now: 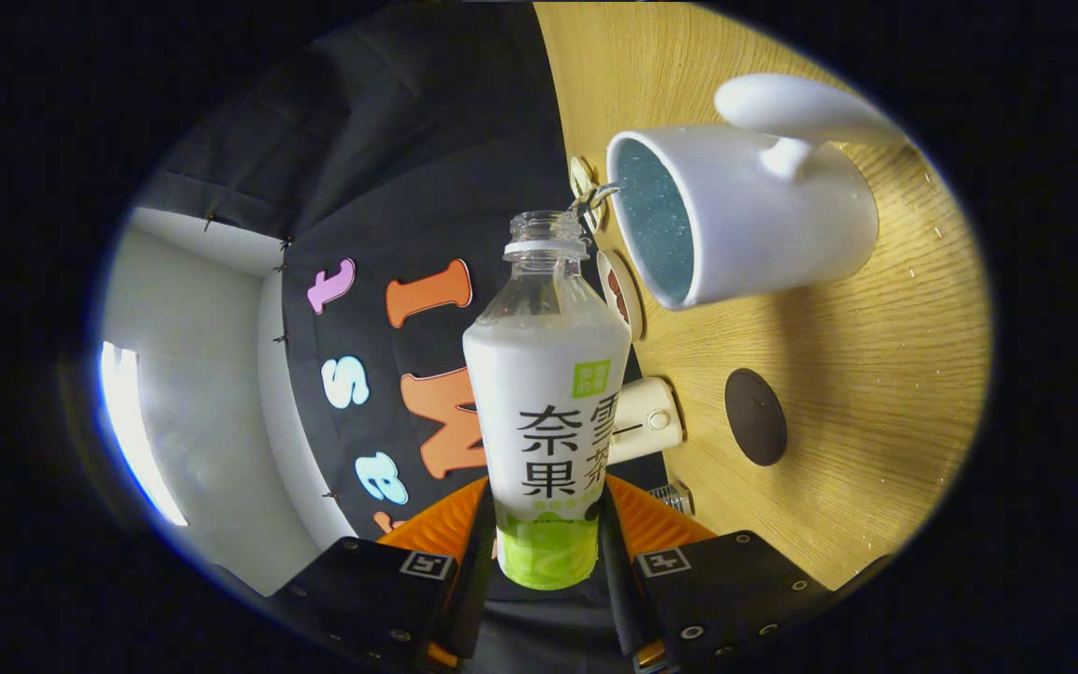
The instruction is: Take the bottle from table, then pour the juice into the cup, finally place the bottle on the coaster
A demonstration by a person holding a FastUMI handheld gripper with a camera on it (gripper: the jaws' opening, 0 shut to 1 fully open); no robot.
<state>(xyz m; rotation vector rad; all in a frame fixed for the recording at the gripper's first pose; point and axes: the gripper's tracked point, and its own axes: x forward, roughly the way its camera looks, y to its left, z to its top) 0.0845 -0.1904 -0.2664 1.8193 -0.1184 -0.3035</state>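
I hold a clear bottle [548,374] with a white and green label and no cap; white juice fills it up to the shoulder. My gripper [546,529] is shut on its lower part, one finger on each side. The view is rolled about a quarter turn, so the wooden table [838,374] stands like a wall beside the bottle. The bottle's mouth [546,227] sits right at the rim of a white mug [773,225] with a blue inside, and a thin trickle of liquid [595,195] bridges the two. A dark round coaster [755,417] lies on the table nearer the fingers than the mug.
A white cylindrical object [644,421] lies at the table's far edge beside the bottle. Two small round discs [620,293] stand at that edge near the mug's rim. A small metal piece [675,496] sits by one finger. The mug's handle [787,108] points away from the coaster.
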